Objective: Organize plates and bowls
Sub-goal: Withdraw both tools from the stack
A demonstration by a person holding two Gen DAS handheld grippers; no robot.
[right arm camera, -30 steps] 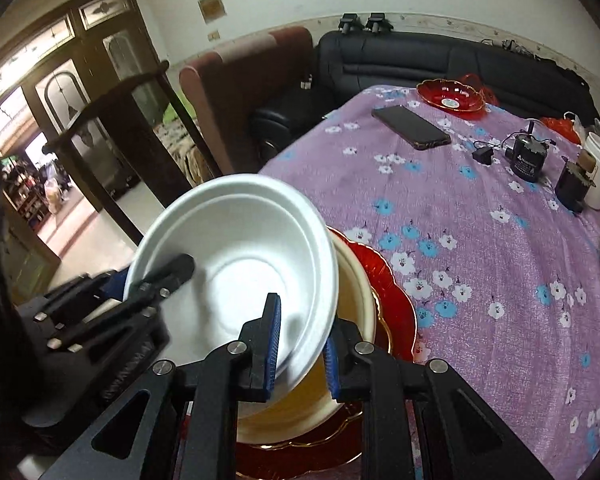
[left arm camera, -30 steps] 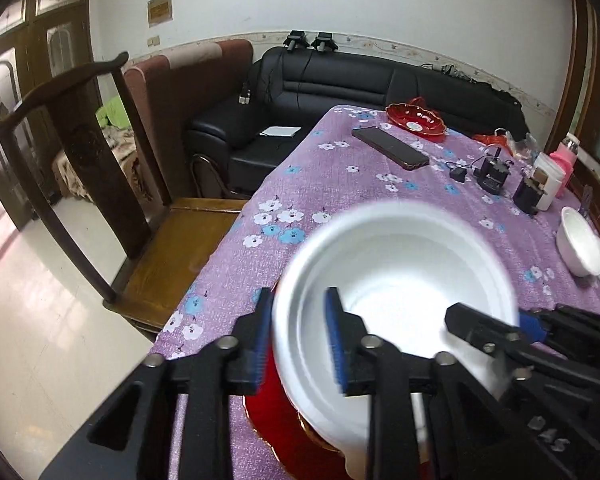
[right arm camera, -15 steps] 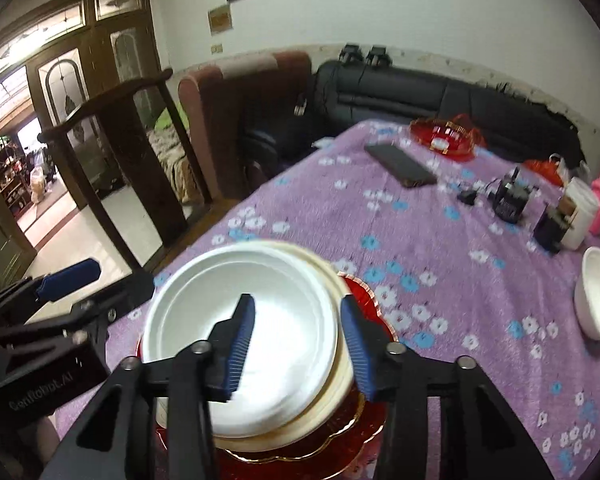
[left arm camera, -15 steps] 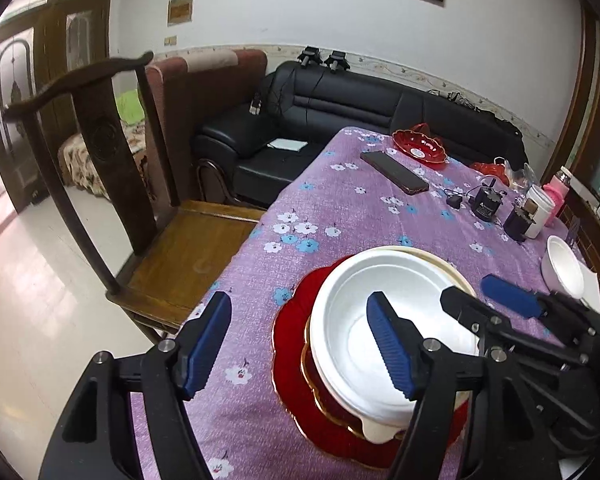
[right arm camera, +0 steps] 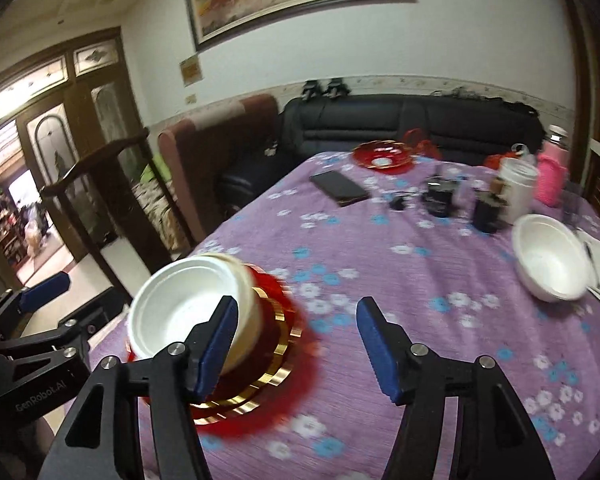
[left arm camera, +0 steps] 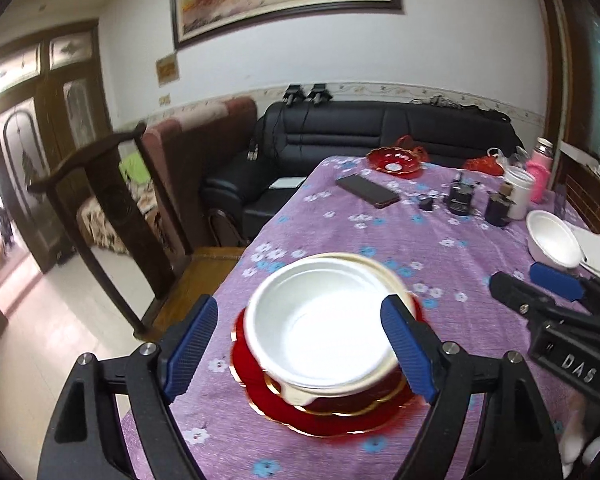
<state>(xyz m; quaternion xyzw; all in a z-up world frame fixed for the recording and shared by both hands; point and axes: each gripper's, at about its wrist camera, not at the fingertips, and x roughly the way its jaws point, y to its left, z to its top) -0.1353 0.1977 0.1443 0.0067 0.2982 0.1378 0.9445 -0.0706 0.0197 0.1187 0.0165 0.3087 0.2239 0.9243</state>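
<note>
Released white bowl below parted jaws

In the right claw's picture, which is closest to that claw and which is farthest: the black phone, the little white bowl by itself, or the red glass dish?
From the right claw:
1. Small white bowl, standing alone on the right side of the table.
2. Black phone, flat on the purple cloth, farther back, slightly left.
3. Red glass dish, at the far edge by the black sofa.
</note>
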